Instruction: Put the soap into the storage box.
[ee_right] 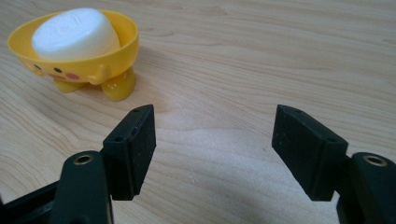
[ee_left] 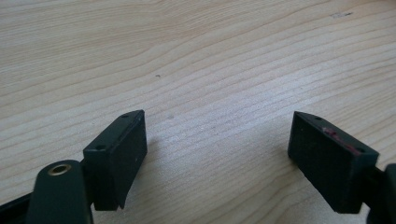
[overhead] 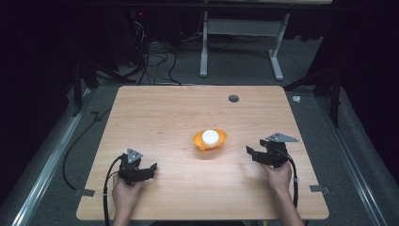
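Yellow bowl (overhead: pixel 210 141) mid-table (overhead: pixel 160 113), edges distant

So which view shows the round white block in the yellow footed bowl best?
The right gripper view: the round white block sits large in the yellow footed bowl, whose painted face shows. The high view shows it small. The left gripper view faces bare wood.

A puck (overhead: pixel 211 136) sits in a bowl (overhead: pixel 200 142) at frame centre on the table (overhead: pixel 179 113); left gripper (overhead: pixel 149 170) lower left, right gripper (overhead: pixel 251 153) right of the bowl
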`<state>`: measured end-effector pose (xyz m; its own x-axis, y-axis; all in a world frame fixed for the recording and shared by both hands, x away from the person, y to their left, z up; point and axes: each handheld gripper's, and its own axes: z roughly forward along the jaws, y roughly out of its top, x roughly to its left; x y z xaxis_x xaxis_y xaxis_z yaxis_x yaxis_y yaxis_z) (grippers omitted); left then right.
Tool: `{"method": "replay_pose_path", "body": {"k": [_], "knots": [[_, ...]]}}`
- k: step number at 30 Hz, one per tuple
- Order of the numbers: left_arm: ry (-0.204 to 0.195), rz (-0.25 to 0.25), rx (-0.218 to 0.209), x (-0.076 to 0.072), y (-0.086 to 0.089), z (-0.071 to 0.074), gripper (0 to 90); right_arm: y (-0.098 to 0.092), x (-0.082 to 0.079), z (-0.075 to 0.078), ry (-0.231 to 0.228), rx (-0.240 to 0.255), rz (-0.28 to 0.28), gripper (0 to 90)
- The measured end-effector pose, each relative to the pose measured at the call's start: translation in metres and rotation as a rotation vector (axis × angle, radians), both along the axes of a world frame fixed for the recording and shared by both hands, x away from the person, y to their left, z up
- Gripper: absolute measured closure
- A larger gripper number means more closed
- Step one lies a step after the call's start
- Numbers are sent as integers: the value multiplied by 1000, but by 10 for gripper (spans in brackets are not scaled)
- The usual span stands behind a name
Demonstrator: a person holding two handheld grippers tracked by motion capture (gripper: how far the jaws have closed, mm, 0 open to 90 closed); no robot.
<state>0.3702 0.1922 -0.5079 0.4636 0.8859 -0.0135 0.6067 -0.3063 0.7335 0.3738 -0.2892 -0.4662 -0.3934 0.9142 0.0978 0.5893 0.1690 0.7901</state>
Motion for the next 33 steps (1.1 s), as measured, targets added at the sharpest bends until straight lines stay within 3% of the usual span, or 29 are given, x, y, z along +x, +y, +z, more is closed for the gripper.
{"method": "replay_pose_path", "body": {"k": [15,24,28,33], "knots": [[0,0,0,0,0,0,202,2,-5,-21,31,-28,-12,306],[-1,0,0,0,0,0,203,5,-5,-35,74,-107,-22,291],[-1,1,0,0,0,0,203,9,-5,-36,65,-146,-29,284],[-1,0,0,0,0,0,203,9,-6,-36,66,-145,-30,283]]}}
